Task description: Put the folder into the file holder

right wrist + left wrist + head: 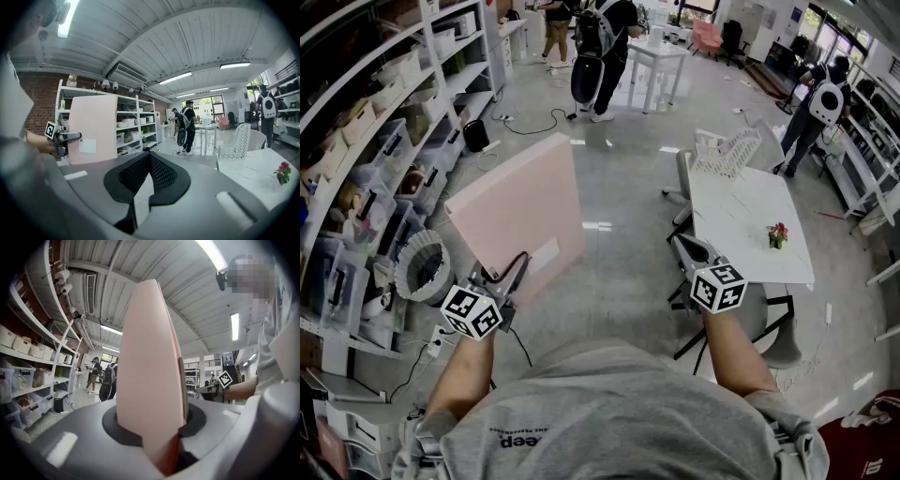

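Fingers (119, 430) of the left gripper (500, 274) are clamped on the near edge of the pink folder (520, 211). The folder stands upright in the air, well apart from the file holder (727, 155). Right gripper (689, 248) fingers are together, with nothing between them.

Recommended procedure: carry the folder across to the white table (750, 225), keep it vertical, align its edge with one slot, then lower it before releasing. The free gripper may steady the holder.

No files are visible in the white mesh holder. Shelf bins (389, 141) at the left hold assorted items.
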A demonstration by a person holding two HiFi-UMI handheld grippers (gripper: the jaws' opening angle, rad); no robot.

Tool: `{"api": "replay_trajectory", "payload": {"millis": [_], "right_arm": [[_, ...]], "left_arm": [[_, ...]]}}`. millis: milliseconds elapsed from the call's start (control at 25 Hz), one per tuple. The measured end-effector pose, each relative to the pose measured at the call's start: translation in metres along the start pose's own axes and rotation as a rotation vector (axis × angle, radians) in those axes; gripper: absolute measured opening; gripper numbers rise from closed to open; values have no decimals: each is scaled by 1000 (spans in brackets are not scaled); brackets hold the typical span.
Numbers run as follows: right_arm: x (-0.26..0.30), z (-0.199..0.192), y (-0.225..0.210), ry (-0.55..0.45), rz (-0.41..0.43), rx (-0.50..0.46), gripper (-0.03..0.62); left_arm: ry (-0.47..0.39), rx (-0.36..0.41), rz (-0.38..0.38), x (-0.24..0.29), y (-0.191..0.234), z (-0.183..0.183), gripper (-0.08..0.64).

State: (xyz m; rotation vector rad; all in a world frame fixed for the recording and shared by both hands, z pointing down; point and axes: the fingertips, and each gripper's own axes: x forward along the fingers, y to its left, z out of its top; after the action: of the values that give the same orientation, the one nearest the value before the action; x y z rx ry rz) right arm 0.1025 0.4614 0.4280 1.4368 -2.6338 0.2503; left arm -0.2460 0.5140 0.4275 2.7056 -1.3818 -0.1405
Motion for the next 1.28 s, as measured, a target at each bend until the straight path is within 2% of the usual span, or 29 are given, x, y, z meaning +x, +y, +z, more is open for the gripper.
{"api": "replay_trajectory", "payload": {"millis": [640,960,1280], "right_arm": [[-22,8,-48,-13,4,9,3],[-38,12,-80,-25,40,1,5],[-35,15,-96,-35,57,9,5]], "left_arm": [[-6,9,36,27,-40,3,195],[-22,-3,76,50,-65,0,195],[-21,-10,66,73,-72,1,194]]}}
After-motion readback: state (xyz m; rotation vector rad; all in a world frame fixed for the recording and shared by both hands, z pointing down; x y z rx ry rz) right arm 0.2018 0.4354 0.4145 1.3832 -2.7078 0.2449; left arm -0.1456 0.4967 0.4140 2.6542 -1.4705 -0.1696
